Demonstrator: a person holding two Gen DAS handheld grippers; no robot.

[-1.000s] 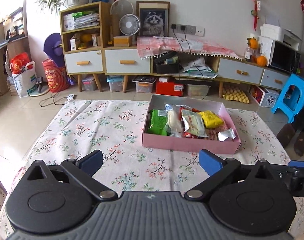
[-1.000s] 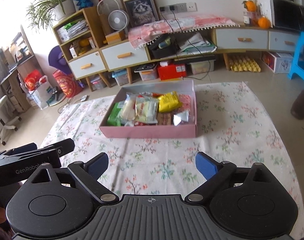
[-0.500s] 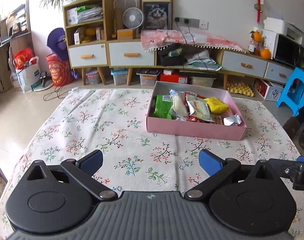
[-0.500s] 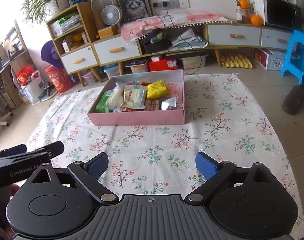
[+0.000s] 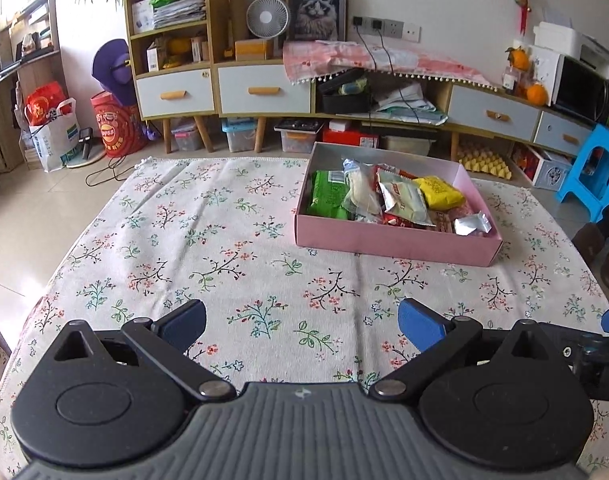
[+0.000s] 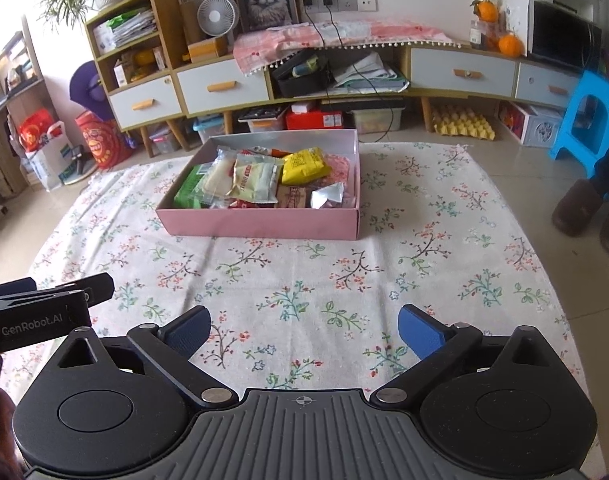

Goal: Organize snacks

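Pink cardboard forms the shallow box (image 5: pixel 392 242) that holds the snacks, sitting on a floral tablecloth (image 5: pixel 232 240) toward the far side of the table, well ahead of both grippers. Inside it lie a green packet (image 5: pixel 326 196) at the left end, a clear pouch with something pale in it (image 5: pixel 358 192), a white wrapper with red print (image 5: pixel 404 200), a yellow bag (image 5: pixel 440 192) near the back and a small silver foil sachet (image 5: pixel 472 224) at the front right corner, all overlapping one another. The left gripper (image 5: pixel 302 324) hovers low over the bare cloth with its blue-padded fingers spread wide and nothing between them. The right gripper (image 6: pixel 302 322) hangs just beside it, likewise spread apart and empty, and the left tool's black body shows at the lower left edge of the right wrist view. Beyond the table stands a long low cabinet (image 6: pixel 224 86) with white drawers, a small fan (image 6: pixel 217 16) on top, and a blue plastic stool (image 6: pixel 588 120) off to the right.
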